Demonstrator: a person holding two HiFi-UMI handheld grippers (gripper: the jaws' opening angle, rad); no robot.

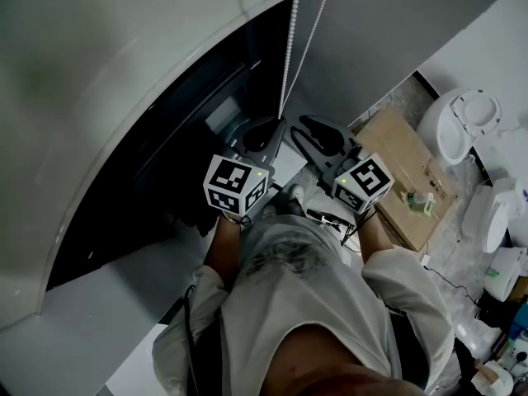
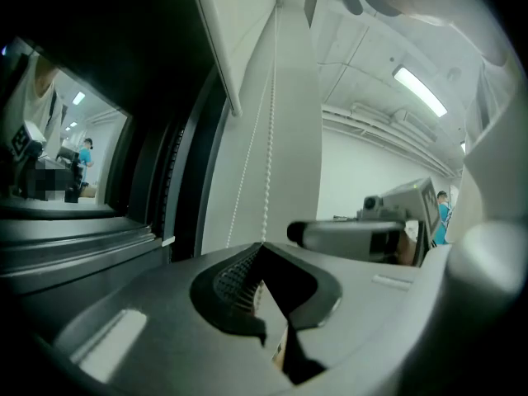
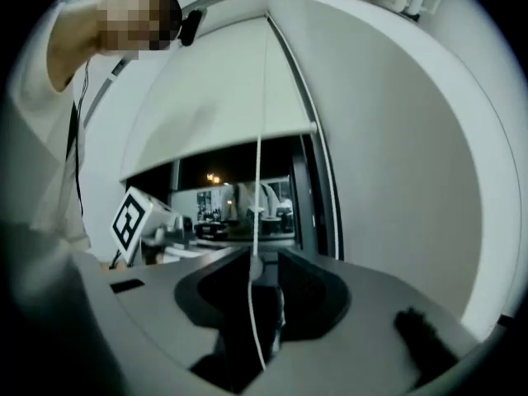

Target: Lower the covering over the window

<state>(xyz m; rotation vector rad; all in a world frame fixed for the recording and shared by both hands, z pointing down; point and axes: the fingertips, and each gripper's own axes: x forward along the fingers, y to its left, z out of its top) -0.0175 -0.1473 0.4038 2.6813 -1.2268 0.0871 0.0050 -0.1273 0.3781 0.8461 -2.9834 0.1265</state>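
A white roller blind (image 1: 99, 97) covers the upper part of a dark window (image 1: 165, 163); its bottom bar (image 3: 223, 151) hangs partway down the glass. A white bead chain (image 1: 289, 48) hangs in two strands beside the frame. My left gripper (image 1: 262, 130) is shut on one strand, and the bead chain (image 2: 266, 155) runs straight down into its closed jaws (image 2: 262, 250). My right gripper (image 1: 312, 132) is beside it on the right and stands open (image 3: 262, 262). The other strand of the bead chain (image 3: 260, 163) passes loosely through the gap, not pinched.
The grey window sill (image 1: 124, 287) lies below the glass. A cardboard box (image 1: 412, 180) sits on the floor at the right, with white sanitary fixtures (image 1: 462, 122) and clutter beyond it. A plain grey wall (image 3: 396, 155) stands right of the frame.
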